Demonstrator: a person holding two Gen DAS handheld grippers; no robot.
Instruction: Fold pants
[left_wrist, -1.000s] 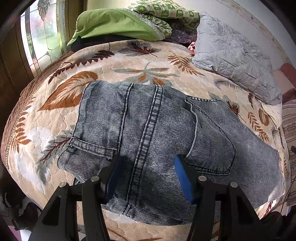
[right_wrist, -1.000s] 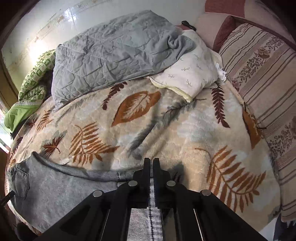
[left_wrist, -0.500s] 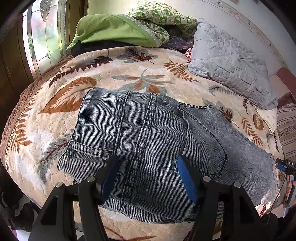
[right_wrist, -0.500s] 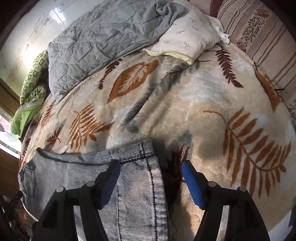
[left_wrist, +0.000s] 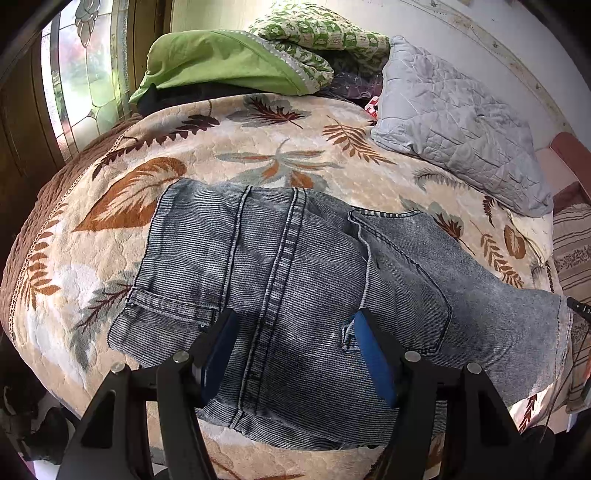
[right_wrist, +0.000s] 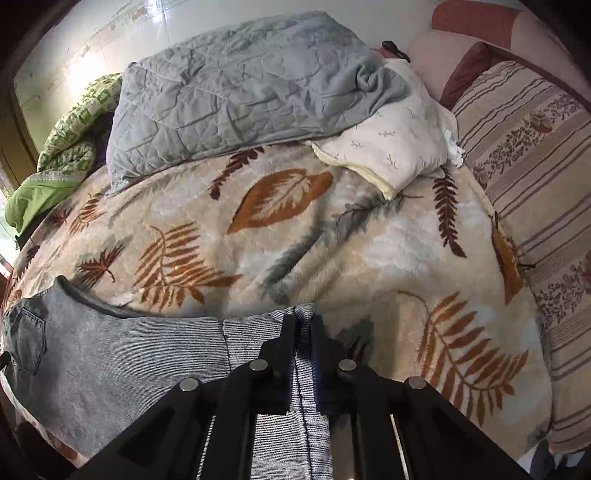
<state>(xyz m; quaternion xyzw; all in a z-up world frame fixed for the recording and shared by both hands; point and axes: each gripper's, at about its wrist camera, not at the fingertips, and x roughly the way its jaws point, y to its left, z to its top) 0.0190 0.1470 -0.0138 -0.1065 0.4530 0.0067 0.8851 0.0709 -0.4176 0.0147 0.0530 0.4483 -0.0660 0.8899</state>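
so far i have the pants (left_wrist: 303, 295) laid out on the leaf-print blanket (left_wrist: 221, 147) of the bed, back side up, waist end toward the window side and the legs running off toward the striped pillow (right_wrist: 535, 184). from the left wrist view they look already doubled lengthwise, one leg lying on the other, with the back pocket (left_wrist: 402, 280) and the centre seam on top; i judge that first fold done, though i can't see the under layer to be sure.

my left gripper (left_wrist: 291, 350) hangs over the seat of the pants with its blue pads spread apart on either side of the centre seam. nothing is pinched between them, so that side is released.

my right gripper (right_wrist: 303, 332) is clenched on the hem end of the legs: the right wrist view shows the jaws nearly together with a ridge of striped denim and its stitched edge squeezed between them. the cloth beside it lies flat toward the pocket at the far left of that view.

what's left, as i read it, is the crosswise folding: carry the hem end over toward the waist, then tidy. the grey quilt (right_wrist: 240, 92) and cream pillow (right_wrist: 399, 147) sit well apart from the pants, so the blanket around them gives room for that.
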